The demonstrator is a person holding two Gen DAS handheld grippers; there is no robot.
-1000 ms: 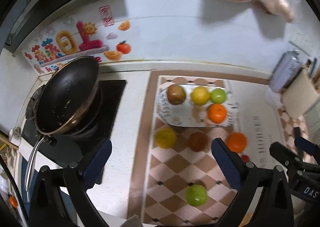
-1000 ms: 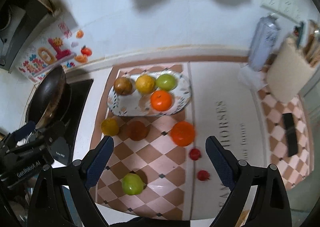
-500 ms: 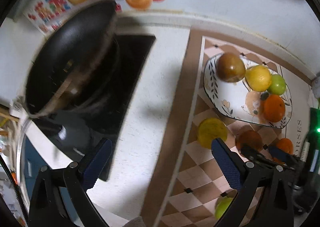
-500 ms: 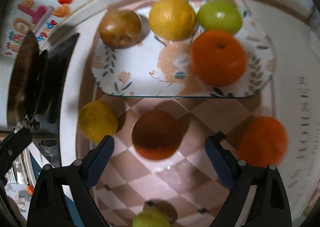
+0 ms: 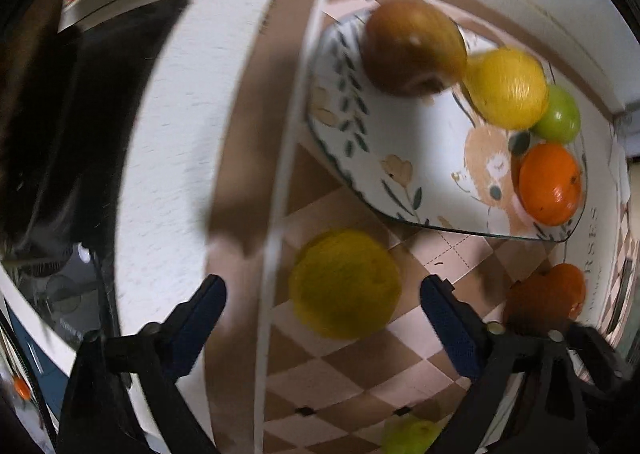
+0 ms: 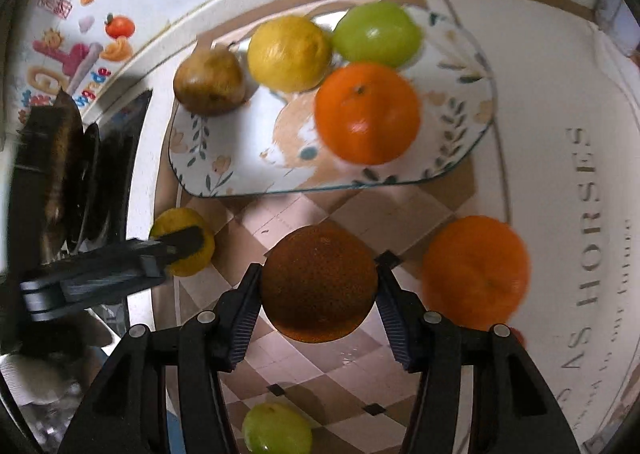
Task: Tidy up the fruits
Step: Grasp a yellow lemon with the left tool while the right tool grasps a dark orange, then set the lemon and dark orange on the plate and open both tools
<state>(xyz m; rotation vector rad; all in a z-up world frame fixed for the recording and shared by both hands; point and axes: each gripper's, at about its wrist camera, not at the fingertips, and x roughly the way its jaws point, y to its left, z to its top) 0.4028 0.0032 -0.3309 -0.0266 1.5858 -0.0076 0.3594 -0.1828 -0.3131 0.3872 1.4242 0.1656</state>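
Brown-orange fruit (image 6: 318, 282) clamped between right hand-held gripper (image 6: 318, 296) fingers.

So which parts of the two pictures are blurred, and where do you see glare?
Left wrist view: motion blur smears the yellow fruit on the mat and the stove side; glare sits on the plated orange. Right wrist view: sharper, the dark orange fruit between the fingers is crisp, but the loose orange has soft edges.
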